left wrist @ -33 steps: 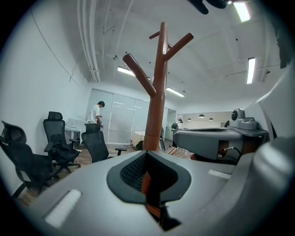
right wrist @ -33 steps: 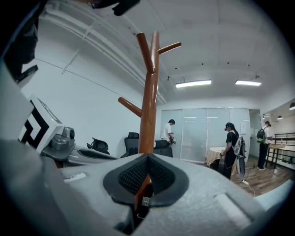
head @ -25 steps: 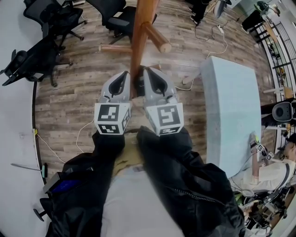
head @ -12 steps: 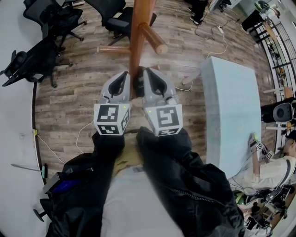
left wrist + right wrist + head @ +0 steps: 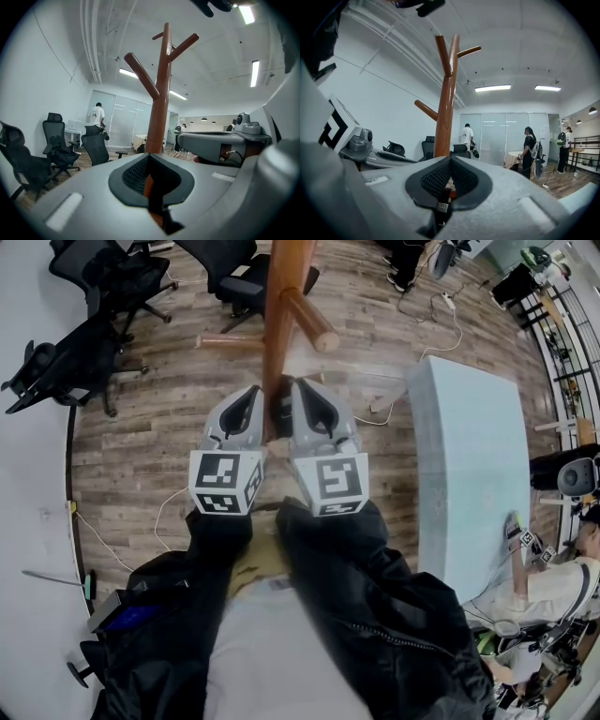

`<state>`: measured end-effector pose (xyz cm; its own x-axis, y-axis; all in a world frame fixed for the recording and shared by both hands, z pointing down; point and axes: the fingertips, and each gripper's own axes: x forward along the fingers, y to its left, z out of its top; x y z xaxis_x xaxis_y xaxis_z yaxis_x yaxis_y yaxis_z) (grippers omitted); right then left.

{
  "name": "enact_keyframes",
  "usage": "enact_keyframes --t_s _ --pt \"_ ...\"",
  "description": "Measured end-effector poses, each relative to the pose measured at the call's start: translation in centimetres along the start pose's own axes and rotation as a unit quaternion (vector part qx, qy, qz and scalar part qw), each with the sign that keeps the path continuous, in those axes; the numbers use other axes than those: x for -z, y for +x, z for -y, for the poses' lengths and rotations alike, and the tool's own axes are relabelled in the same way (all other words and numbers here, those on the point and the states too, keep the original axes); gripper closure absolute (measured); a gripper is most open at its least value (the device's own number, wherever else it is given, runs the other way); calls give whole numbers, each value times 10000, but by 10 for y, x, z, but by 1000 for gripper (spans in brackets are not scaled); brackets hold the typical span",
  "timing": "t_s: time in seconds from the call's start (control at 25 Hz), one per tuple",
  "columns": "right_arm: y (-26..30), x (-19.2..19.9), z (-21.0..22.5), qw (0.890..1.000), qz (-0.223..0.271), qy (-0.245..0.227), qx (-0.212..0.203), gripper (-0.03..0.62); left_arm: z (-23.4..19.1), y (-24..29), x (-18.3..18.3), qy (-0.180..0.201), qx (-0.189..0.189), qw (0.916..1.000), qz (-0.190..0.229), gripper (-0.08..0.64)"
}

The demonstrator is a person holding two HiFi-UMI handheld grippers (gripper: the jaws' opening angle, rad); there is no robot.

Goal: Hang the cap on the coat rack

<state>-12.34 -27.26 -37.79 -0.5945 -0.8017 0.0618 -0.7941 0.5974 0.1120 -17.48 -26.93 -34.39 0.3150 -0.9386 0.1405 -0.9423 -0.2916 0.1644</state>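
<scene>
1. Head view is showing the person's black sleeves (image 5: pixel 337 559) reaching out to the left tongs (image 5: pixel 251 395) and the right tongs (image 5: pixel 302 390). The two are lying side by side with their marker cubes almost touching.
2. Left gripper view is showing the left tongs (image 5: pixel 149 158) pressing their jaws together on a thin fold of the cap (image 5: pixel 147 186), dark with an orange-brown edge. Head view is giving only a dark sliver between the two tips.
3. Right gripper view is adding a detail that the other views are missing. The right tongs (image 5: pixel 450 161) are pinching a dark strap of the cap that carries a small metal buckle (image 5: pixel 441 206).
4. Just beyond both tips the coat rack (image 5: pixel 277 324) is standing. Head view is looking down its pole, with a peg (image 5: pixel 314 322) jutting out ahead of the right tongs. The gripper views are looking up at its bare branches against the ceiling.
5. Farther off, office chairs (image 5: pixel 103 352) are standing beyond the left tongs, and a pale blue table (image 5: pixel 469 474) is lying well to the right of the right tongs. Only the gripper views are showing a glass wall (image 5: pixel 506 136) with people standing in front of it.
</scene>
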Motion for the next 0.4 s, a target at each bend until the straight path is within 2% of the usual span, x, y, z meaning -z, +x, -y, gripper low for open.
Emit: enact_keyframes --t_s 0.4 --pt "-2 3 3 10000 -64 -4 45 600 1 1 1 -36 8 10000 -21 563"
